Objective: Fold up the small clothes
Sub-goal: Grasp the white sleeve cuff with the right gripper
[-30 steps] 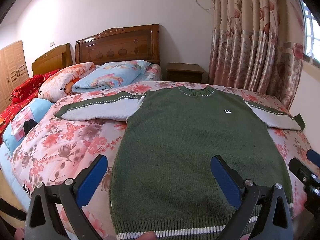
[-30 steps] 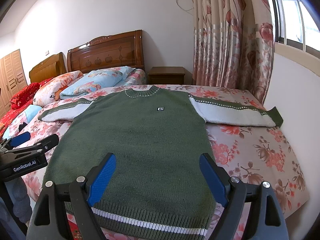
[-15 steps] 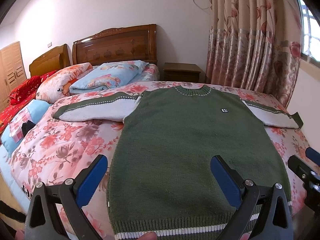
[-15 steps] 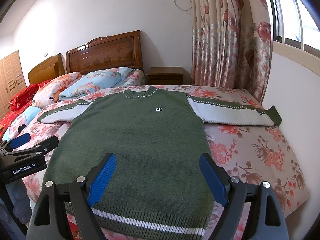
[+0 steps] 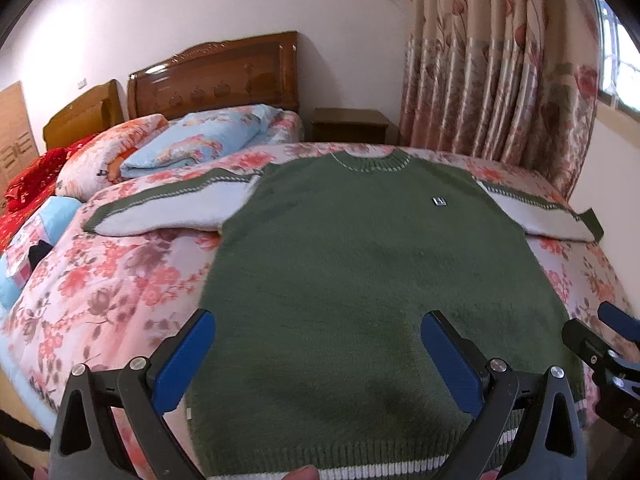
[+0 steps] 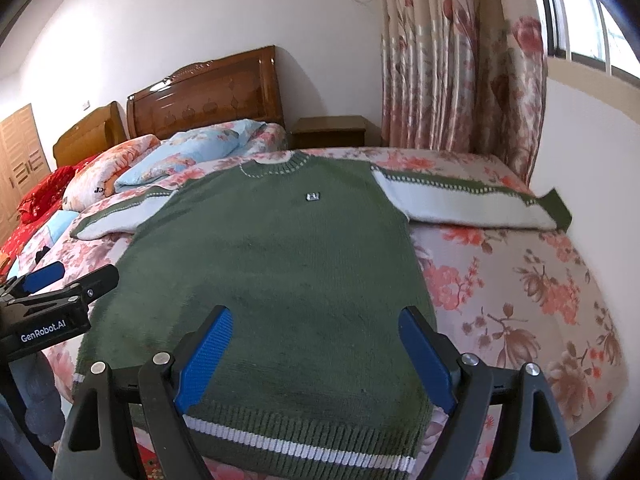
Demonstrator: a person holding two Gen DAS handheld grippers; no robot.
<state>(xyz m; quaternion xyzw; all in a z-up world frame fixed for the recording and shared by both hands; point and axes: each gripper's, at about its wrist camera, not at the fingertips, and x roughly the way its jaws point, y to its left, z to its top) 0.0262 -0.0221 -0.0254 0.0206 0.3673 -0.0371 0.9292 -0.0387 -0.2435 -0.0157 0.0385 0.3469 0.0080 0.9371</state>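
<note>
A small green knit sweater lies flat, front up, on the floral bedspread, with both white-and-green sleeves spread sideways. Its striped hem hangs at the bed's near edge. My left gripper hovers open above the sweater's lower left part, holding nothing. My right gripper hovers open above the lower right part, also holding nothing. Each gripper shows at the edge of the other's view: the right one, the left one.
Pillows and folded quilts lie by the wooden headboard. A nightstand and floral curtains stand behind the bed. A white wall runs close along the bed's right side, beside the right sleeve.
Both grippers have drifted slightly forward over the sweater. The sweater has not moved and both grippers stayed open.
</note>
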